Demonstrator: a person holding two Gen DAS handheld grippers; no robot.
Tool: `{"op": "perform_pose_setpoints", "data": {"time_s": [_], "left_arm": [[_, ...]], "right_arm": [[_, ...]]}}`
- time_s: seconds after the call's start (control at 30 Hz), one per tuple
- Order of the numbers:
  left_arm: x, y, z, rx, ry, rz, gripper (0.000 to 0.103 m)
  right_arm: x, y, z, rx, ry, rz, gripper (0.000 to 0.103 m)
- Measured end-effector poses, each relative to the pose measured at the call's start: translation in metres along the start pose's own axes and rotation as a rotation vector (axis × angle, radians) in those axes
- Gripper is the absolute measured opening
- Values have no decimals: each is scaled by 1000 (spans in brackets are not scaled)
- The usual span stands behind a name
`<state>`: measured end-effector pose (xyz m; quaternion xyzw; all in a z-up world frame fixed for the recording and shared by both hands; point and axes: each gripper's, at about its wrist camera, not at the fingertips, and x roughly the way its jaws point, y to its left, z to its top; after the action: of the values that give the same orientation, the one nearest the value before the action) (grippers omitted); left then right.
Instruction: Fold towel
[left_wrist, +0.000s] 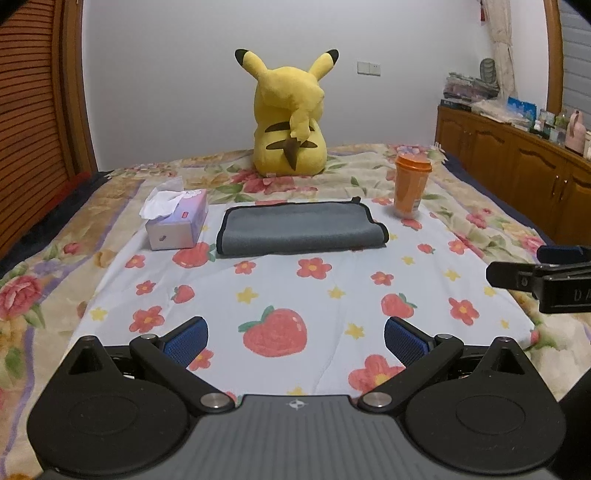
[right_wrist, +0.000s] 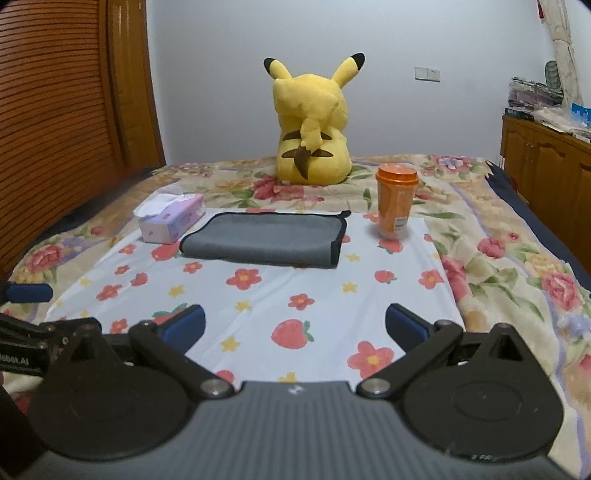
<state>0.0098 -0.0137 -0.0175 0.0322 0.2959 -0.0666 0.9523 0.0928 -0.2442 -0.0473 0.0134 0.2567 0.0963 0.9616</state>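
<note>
Left tool (left_wrist: 295, 341): its 2 blue-padded fingers (left_wrist: 186, 339) are standing spread wide, gripping nothing, hovering over the strawberry-print sheet (left_wrist: 280, 288) well short of the towel. Right tool (right_wrist: 295, 325): likewise spread wide and empty, pads (right_wrist: 404, 325) apart, hovering over the same sheet on the near side of the towel. Each tool is showing at the edge of the other's view, so the 2 are sitting side by side, level with one another.

The towel (left_wrist: 301, 229) is lying flat near the far edge of the sheet, which is spread over the bed (right_wrist: 517, 258). It is grey with dark piping and is appearing already doubled over, with a rounded fold on its near side and its bound edges stacked at its right end. Judgement: at least 1 fold is looking complete; whether a further fold is intended cannot be told. The spread, withdrawn stance of both tools is consistent with either a finished release or readiness for another approach.

Relative to the towel: 1 tissue box (left_wrist: 177, 225) is sitting just beside its left end, apart; 1 orange cup (right_wrist: 395, 203) is standing upright off its right end, apart; 1 yellow plush toy (left_wrist: 290, 114) is sitting well behind it, back turned. Judgement: the 2 flanking items are leaving the towel's near edge unobstructed for both tools.
</note>
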Motion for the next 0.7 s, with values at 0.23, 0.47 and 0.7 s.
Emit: {"op": "perform_pose_setpoints", "data": {"time_s": [0.23, 0.47, 0.7], "left_arm": [[6, 5, -2, -18, -24, 24, 103], [-1, 6, -1, -1, -70, 34, 103], [-8, 2, 0, 22, -120, 39, 103]], "right_arm": [[8, -1, -3, -4, 5, -8, 103], [5, -1, -4, -18, -21, -10, 103], [-2, -4, -4, -5, -66, -11, 103]]}}
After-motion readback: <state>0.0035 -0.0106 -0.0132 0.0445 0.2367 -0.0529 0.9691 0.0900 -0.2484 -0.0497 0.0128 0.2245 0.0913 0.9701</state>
